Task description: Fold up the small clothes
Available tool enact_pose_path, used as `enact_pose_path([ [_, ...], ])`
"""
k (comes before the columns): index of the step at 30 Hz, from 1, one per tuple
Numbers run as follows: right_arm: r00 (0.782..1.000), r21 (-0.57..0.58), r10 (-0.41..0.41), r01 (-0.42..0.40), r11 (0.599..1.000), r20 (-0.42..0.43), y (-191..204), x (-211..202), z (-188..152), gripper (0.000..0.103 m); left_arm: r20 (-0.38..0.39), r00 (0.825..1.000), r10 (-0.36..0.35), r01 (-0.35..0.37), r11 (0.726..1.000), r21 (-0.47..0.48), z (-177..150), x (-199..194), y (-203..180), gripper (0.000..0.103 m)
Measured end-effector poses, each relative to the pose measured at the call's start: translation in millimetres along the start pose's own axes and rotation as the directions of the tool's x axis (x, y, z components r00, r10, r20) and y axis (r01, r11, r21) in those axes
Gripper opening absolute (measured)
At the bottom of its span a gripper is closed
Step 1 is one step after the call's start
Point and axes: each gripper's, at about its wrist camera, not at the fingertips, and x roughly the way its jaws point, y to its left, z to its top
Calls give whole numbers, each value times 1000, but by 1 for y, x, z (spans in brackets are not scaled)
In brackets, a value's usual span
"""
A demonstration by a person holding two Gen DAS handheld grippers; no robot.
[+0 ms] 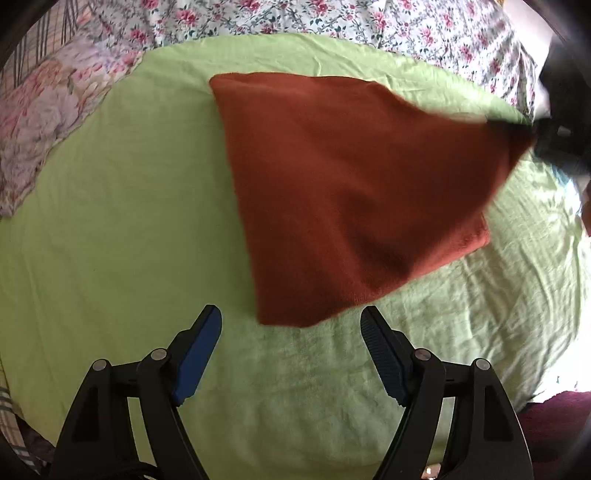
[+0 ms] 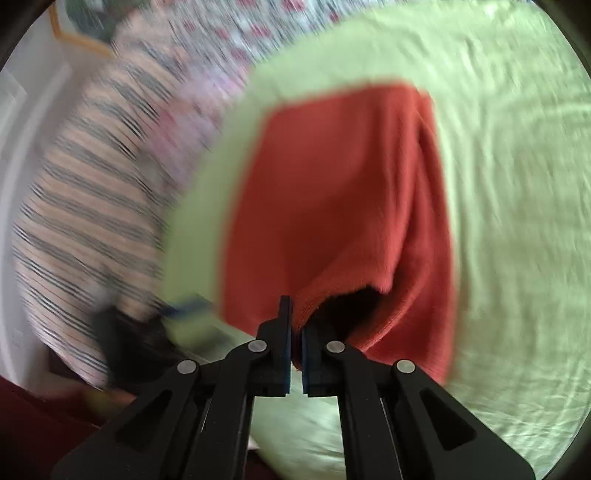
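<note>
A rust-red fleece cloth (image 1: 343,192) lies on the light green sheet (image 1: 122,206), partly lifted at its right corner. My left gripper (image 1: 291,321) is open and empty, just in front of the cloth's near corner. My right gripper (image 2: 295,321) is shut on a corner of the red cloth (image 2: 332,199) and holds it up, so the cloth drapes away from it; this view is motion-blurred. The right gripper also shows dark and blurred in the left wrist view (image 1: 532,129), at the cloth's lifted corner.
A floral bedspread (image 1: 332,18) lies beyond the green sheet. A floral pillow (image 1: 48,122) sits at the left. A striped fabric (image 2: 85,206) lies left of the sheet in the right wrist view. A dark red cloth (image 1: 550,424) is at the lower right.
</note>
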Motion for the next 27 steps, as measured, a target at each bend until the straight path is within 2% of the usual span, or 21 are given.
enact_pose_path([
  [2, 993, -3, 87, -87, 996, 73, 18, -24, 15, 5, 19, 999, 31, -30, 999, -21, 4, 2, -1, 78],
  [4, 987, -29, 120, -118, 993, 110, 30, -40, 23, 5, 36, 997, 66, -63, 995, -79, 9, 3, 4, 76],
  [5, 987, -40, 115, -111, 993, 115, 33, -44, 23, 5, 39, 996, 84, -79, 991, -106, 11, 3, 8, 64],
  [6, 988, -56, 97, -91, 994, 118, 35, -45, 22, 5, 38, 994, 101, -95, 986, -139, 13, 4, 13, 45],
  [8, 992, -61, 53, -47, 997, 111, 31, -43, 16, 5, 31, 996, 81, -74, 980, -182, 15, 4, 20, 30],
  [9, 995, -55, 29, -23, 998, 101, 27, -39, 13, 5, 32, 996, 82, -75, 978, -196, 13, 3, 23, 26],
  [12, 995, -63, -73, 77, 995, 67, 10, -28, -4, 5, 11, 996, 93, -90, 984, -155, 7, 7, 15, 14],
  [15, 977, -80, -212, 214, 974, 28, -9, -15, -17, 4, -30, 997, 73, -77, 988, -135, -1, 15, 4, 9],
  [17, 945, -94, -326, 325, 941, 2, -27, -4, -28, 4, -36, 997, 75, -78, 990, -118, -3, 16, -5, 8],
  [21, 920, -58, -391, 392, 918, 15, -46, -3, -33, 4, -50, 997, 58, -64, 992, -112, -5, 19, -8, 8],
  [22, 916, -61, -400, 399, 915, -6, -51, 2, -34, 4, -54, 997, 54, -60, 992, -113, -2, 24, -3, 8],
  [24, 928, -6, -362, 362, 932, -86, -72, 20, -40, 4, -55, 998, 43, -49, 993, -111, -3, 25, -1, 8],
  [26, 936, 36, -339, 343, 939, -94, -80, 22, -36, 4, -61, 998, 23, -29, 994, -103, -3, 22, 0, 9],
  [27, 938, 43, -332, 338, 940, -100, -80, 21, -35, 8, -68, 998, 10, -17, 994, -104, -2, 20, 2, 11],
])
